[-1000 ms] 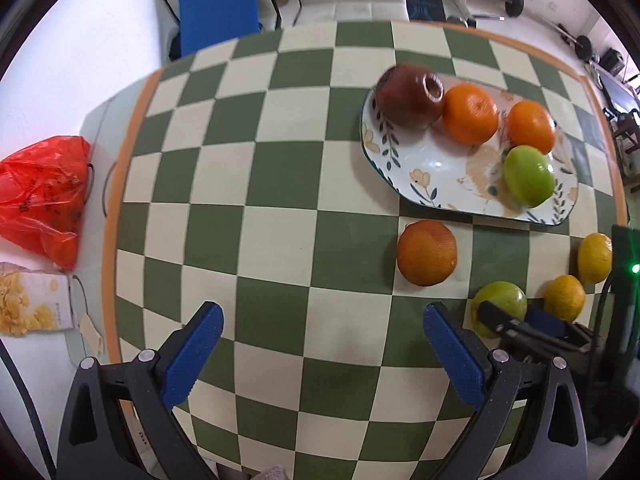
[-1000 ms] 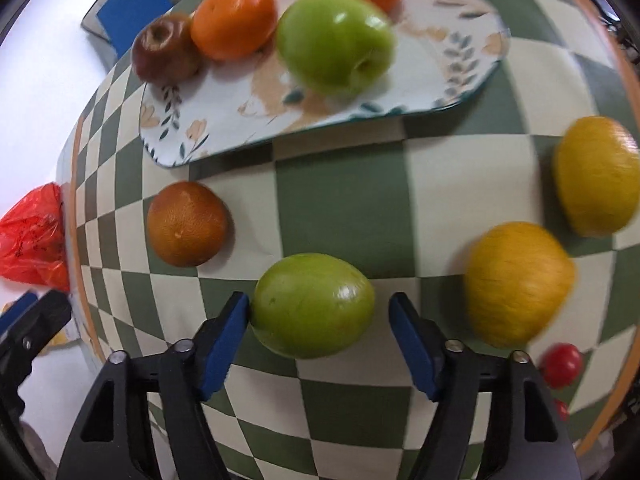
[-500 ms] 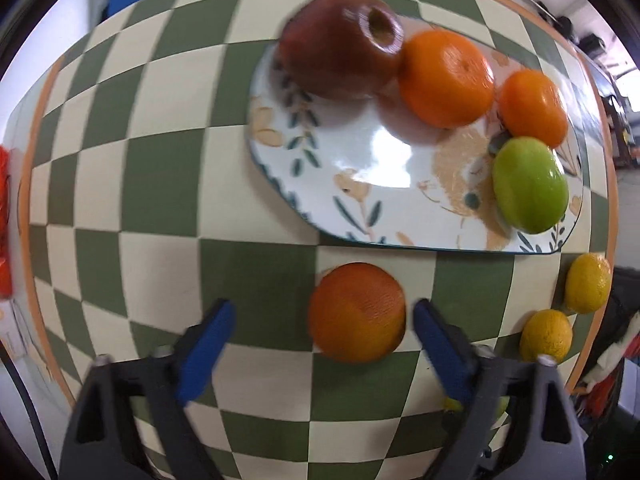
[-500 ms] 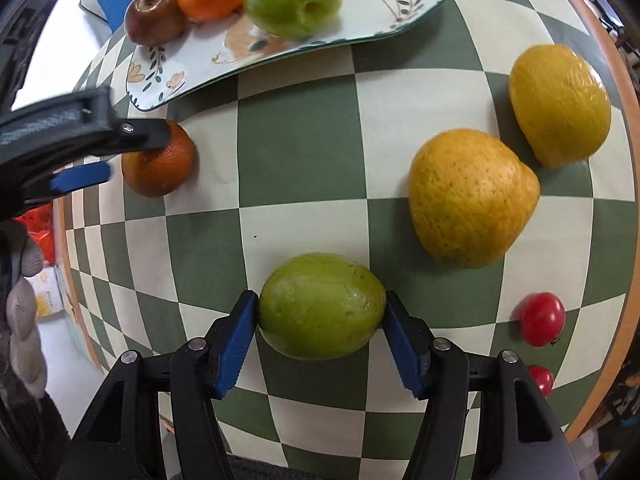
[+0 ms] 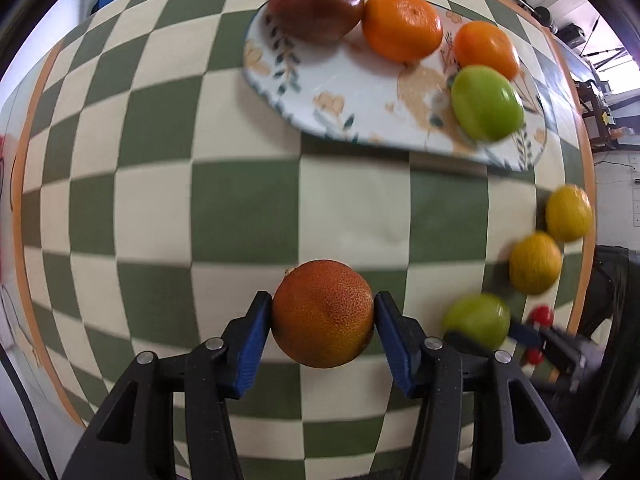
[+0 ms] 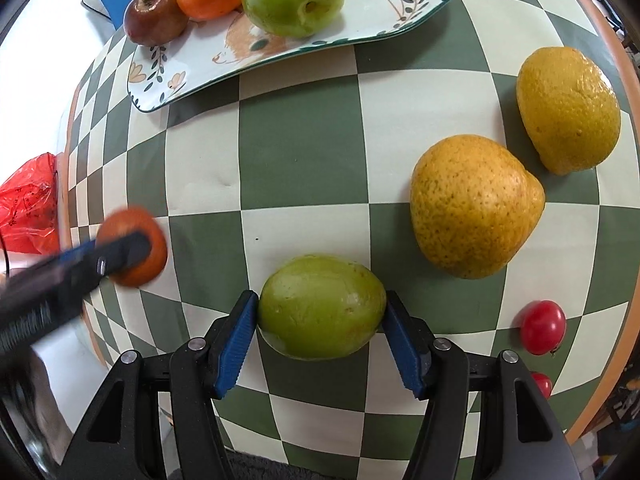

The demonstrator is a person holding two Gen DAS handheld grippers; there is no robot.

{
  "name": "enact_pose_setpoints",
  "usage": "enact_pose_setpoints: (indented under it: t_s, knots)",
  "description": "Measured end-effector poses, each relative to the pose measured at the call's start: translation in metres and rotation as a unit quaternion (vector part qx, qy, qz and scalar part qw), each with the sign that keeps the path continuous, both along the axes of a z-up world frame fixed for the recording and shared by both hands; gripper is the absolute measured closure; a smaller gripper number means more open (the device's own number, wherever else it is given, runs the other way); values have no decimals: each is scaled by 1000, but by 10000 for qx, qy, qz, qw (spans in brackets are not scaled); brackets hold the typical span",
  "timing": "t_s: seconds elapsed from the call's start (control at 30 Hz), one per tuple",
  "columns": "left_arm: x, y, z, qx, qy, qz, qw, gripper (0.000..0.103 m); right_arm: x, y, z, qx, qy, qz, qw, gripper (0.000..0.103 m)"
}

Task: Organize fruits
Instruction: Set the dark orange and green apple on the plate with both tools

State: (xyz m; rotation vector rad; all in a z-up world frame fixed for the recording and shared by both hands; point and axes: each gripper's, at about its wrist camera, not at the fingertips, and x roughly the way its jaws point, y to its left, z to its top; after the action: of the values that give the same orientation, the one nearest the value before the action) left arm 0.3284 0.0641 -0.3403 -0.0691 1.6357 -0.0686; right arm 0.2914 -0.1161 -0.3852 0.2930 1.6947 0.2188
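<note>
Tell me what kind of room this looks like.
Probably a home dining area. A table with a green-and-cream checked cloth holds a floral plate of fruit and more loose fruit around it. Gym weights at the far edge suggest a lived-in house rather than a lab.

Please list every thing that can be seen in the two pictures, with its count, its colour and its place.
plate: one, white with a flower pattern, far side of the table
red apple: one, dark red, left end of the plate
oranges on the plate: two, bright orange, beside the red apple
green apple on the plate: one, right end of the plate
dark orange: one, between the left gripper's pads
green fruit: one, between the right gripper's pads
yellow fruits: two, on the cloth at the right
small tomatoes: two, red, near the right edge
checked cloth: one, green and cream, covers the table
red bag: one, off the table's left
left gripper: black with blue pads
right gripper: black with blue pads
</note>
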Motion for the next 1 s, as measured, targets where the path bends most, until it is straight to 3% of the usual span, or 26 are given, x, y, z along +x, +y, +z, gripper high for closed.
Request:
enact_pose_setpoints:
  t_s: [0.27,0.53,0.63,0.83,1.0]
  knots:
    - [-28,7,-27,-25,274,222,9994,53,6,8,-4,-63,116,136,9998,38]
    - [-31,4,-9,-111,63,303,9995,53,7,13,0,-154,26,261,9995,38]
    - [-27,7,8,-227,-63,363,9991,53,12,9,10,54,-52,78,9999,38]
    - [11,13,60,-491,-518,392,9967,54,52,-21,55,426,-510,-493,9966,38]
    - [74,28,74,-623,-587,528,9949,54,103,-27,71,589,-776,-830,9918,38]
